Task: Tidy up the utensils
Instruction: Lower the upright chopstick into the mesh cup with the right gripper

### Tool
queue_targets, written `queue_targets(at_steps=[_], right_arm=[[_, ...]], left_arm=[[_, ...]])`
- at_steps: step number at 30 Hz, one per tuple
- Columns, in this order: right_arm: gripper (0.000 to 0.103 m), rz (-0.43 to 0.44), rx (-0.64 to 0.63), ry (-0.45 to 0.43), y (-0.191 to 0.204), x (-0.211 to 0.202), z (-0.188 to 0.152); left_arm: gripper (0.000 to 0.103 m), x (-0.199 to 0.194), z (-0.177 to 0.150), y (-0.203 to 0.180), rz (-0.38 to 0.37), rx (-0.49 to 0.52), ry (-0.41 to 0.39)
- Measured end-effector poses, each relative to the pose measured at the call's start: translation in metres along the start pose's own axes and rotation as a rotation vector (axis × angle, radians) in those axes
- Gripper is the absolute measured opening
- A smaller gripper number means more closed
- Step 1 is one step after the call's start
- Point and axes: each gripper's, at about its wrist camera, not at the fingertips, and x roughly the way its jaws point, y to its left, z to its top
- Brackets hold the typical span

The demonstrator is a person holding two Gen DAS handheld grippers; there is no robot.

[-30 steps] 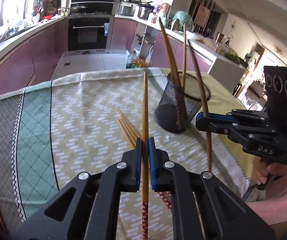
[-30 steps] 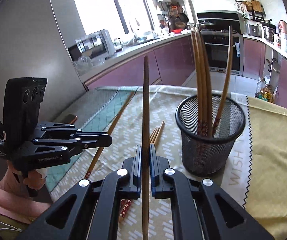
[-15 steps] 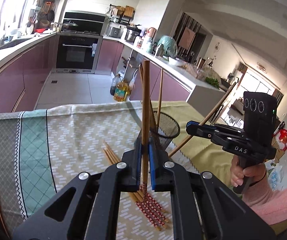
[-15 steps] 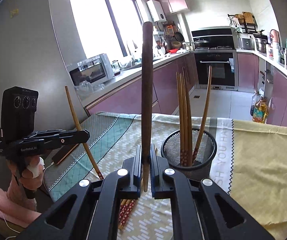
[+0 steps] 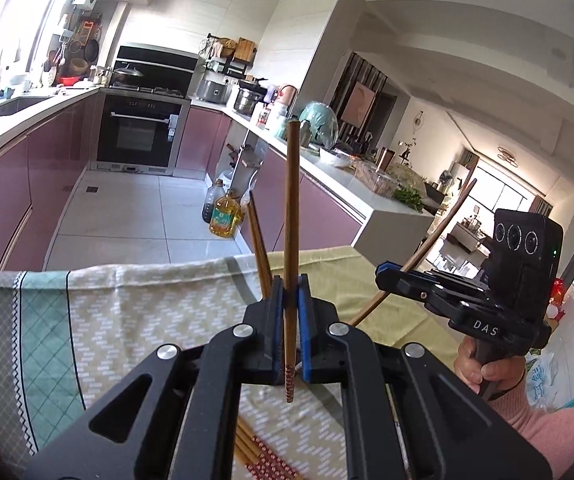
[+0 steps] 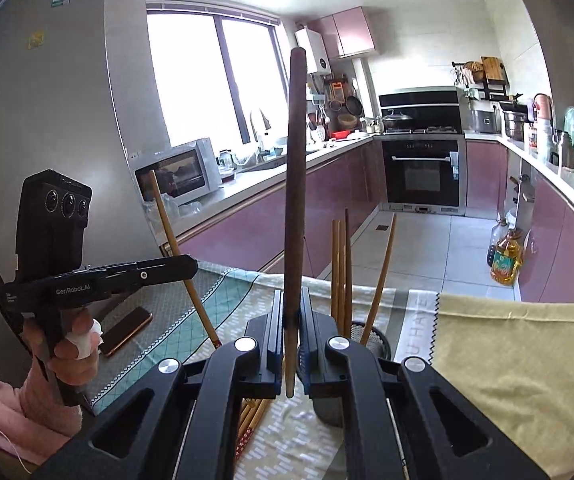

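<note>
a patterned cloth (image 5: pixel 135 320) covers the table. left gripper (image 5: pixel 289 312) clamps an upright chopstick (image 5: pixel 290 240). right gripper (image 6: pixel 290 328) clamps a dark stick (image 6: pixel 294 200) beside the mesh cup (image 6: pixel 375 340).

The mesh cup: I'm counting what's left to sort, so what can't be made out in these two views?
- Mesh cup: right wrist view shows only a rim sliver; the right gripper covers the rest. Left wrist view hides it behind the left gripper.
- Loose chopsticks: covered by both grippers, so uncountable.
</note>
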Motion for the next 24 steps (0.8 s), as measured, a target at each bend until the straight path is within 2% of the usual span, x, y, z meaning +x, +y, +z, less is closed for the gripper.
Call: queue_targets(at_steps=[13,18,24], right_arm=[[0.006,-0.041,-0.008,-0.048,-0.013,0.0,0.019],[0.006,-0.049,0.002,-0.046,-0.018,0.009,0.021],[0.006,-0.058,0.008,0.007,-0.024,0.025,0.014]], left_arm=[[0.007,0.012,0.039,-0.016,-0.015,0.019,-0.078],[0.007,0.029,0.042,-0.021,0.01,0.028,-0.051],[0.007,0.052,0.031,-0.021,0.047,0.052,0.022]])
